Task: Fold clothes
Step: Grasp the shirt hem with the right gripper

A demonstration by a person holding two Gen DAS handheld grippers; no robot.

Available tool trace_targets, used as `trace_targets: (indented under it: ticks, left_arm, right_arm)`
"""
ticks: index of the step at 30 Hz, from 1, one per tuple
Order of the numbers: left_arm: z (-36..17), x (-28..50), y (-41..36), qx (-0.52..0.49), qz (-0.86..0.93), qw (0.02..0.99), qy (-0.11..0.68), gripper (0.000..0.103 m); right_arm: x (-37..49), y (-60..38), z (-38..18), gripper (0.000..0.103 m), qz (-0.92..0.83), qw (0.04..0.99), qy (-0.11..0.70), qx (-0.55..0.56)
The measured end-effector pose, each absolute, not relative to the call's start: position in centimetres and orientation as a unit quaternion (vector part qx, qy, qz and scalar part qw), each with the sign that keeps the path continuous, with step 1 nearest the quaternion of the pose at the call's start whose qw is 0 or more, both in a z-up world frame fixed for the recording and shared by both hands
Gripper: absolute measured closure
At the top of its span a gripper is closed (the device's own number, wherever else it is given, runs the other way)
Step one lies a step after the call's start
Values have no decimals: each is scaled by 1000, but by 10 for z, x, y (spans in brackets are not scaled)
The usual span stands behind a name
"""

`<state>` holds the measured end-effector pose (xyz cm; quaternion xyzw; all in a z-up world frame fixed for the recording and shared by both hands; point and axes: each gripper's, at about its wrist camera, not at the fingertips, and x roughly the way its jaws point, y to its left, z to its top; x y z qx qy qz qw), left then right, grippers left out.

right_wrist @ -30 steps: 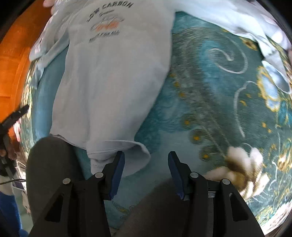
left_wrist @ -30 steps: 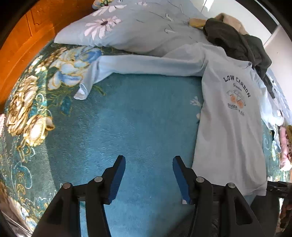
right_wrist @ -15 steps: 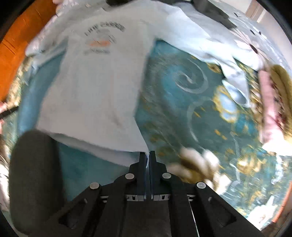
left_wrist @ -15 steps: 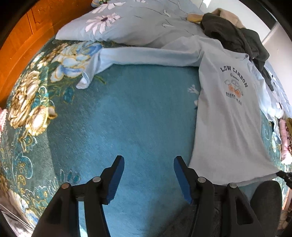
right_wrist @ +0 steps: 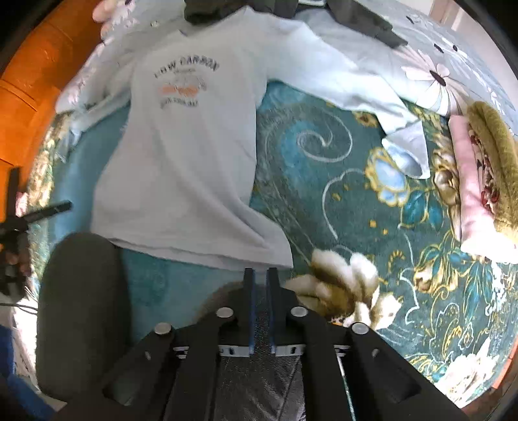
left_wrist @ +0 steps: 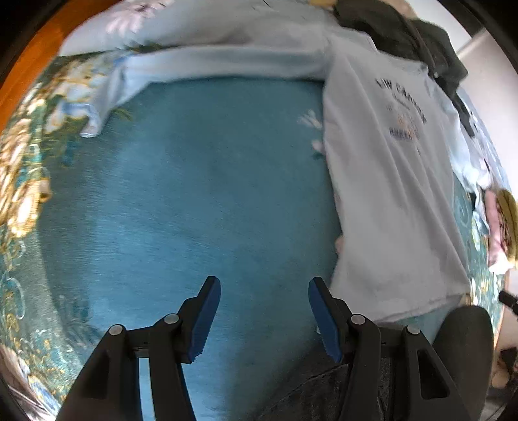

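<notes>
A pale blue long-sleeved shirt (left_wrist: 388, 200) (right_wrist: 181, 162) printed "LOW CARBON" lies face up on the teal floral bedspread (left_wrist: 194, 194) (right_wrist: 323, 194), both sleeves spread out. My left gripper (left_wrist: 264, 285) stands open over bare bedspread, left of the shirt's hem and apart from it. My right gripper (right_wrist: 259, 273) has its fingers almost together with a narrow slit between them. It sits just below the hem near the shirt's right corner, and no cloth shows in the slit.
A flowered pillow (left_wrist: 194, 22) and dark clothes (left_wrist: 404, 35) (right_wrist: 226, 6) lie beyond the collar. A folded pink and olive pile (right_wrist: 479, 181) sits at the right. A person's dark grey knee (right_wrist: 81, 307) is by the hem. An orange wooden headboard (right_wrist: 32, 64) stands left.
The right gripper closed at the hem corner, drew the hem out flat, then backed off with its fingers slightly parted. The left gripper stayed open and shifted a little.
</notes>
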<state>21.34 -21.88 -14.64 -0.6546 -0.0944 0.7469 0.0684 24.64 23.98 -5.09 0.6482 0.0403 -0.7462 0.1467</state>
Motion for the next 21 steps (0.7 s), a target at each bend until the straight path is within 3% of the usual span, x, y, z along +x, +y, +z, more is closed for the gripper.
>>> trace_targets:
  ticks: [1,2,10,21]
  left_arm:
    - [-151,212,-215,-660,741,78,-96,42]
    - [-156,210,-212,-666,735,85,-97,42]
    - [-179,200,-184,-696,705,114,-71,42]
    - [-187,195,-164,-709,690,138,-56,36]
  right_arm:
    - [243,243,-51,71,-749,143,29,647]
    - [240,245,-53,70,-751,140,18,646]
    - [196,262,-113,69,-721,128,-115,671]
    - [194,276,-158,69,-671,109,-137,720]
